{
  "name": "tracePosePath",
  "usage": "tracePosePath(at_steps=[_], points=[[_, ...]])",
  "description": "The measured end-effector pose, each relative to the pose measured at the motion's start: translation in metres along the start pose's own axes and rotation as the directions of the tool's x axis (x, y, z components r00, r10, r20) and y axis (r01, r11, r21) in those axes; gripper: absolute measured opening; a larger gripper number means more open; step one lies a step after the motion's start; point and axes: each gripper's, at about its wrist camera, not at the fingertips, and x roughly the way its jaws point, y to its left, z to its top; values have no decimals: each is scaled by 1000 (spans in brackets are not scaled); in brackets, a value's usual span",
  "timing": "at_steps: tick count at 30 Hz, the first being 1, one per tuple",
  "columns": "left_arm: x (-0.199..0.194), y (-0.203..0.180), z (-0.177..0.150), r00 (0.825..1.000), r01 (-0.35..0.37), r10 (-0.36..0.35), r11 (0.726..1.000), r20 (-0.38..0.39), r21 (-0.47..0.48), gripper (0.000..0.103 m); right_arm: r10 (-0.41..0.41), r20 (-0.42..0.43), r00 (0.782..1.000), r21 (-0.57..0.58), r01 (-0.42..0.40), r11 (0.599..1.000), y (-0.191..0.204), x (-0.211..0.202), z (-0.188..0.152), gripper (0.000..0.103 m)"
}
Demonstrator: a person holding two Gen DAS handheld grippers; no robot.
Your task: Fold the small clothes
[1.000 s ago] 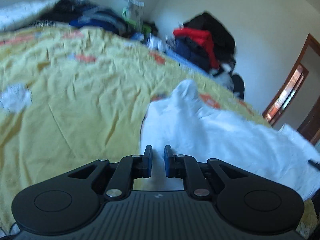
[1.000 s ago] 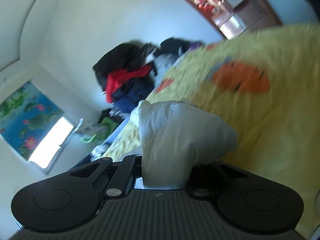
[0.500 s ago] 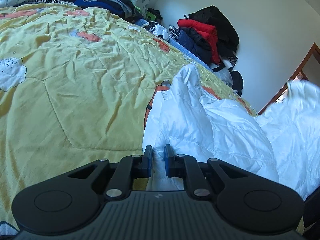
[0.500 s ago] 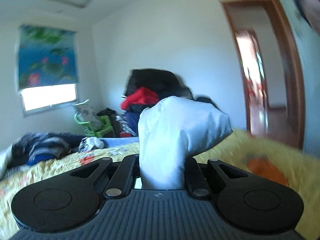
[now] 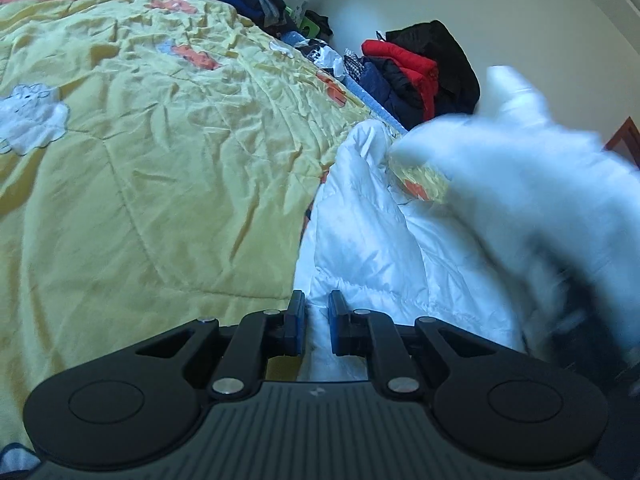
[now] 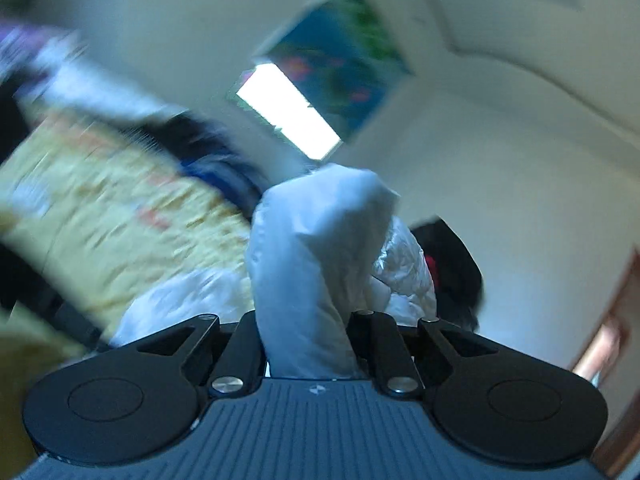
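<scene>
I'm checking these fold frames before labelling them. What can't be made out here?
- Right claw, right wrist view: its fingertips are buried in the bunched white garment.
- Yellow bedspread, right wrist view: motion blur smears its pattern.
- Lifted part of the white garment, left wrist view: blurred, so its shape and edges are unclear.
- Left claw, left wrist view: cloth sits between the pads, but which edge of the garment is unclear.

My left gripper pinches low and nearly closed, while my right gripper clamps, its jaws just easing wider.
</scene>
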Motion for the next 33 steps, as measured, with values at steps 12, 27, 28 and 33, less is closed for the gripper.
tracePosePath(at_steps=[12,27,28,33], points=[[-49,10,41,981,-48,43,999,187,19,12,256,-68,964,-182,-264,947,57,-8,-12,27],[6,-49,31,996,-60,33,936,84,347,11,382,-16,924,-91,-381,920,18,-45,-25,51],[6,-48,31,996,-60,34,937,82,345,11,423,2,906,-36,-423,906,1,-57,-25,54],[4,-43,28,997,-58,34,939,75,340,11,576,165,801,300,-597,744,-106,-93,-23,54]])
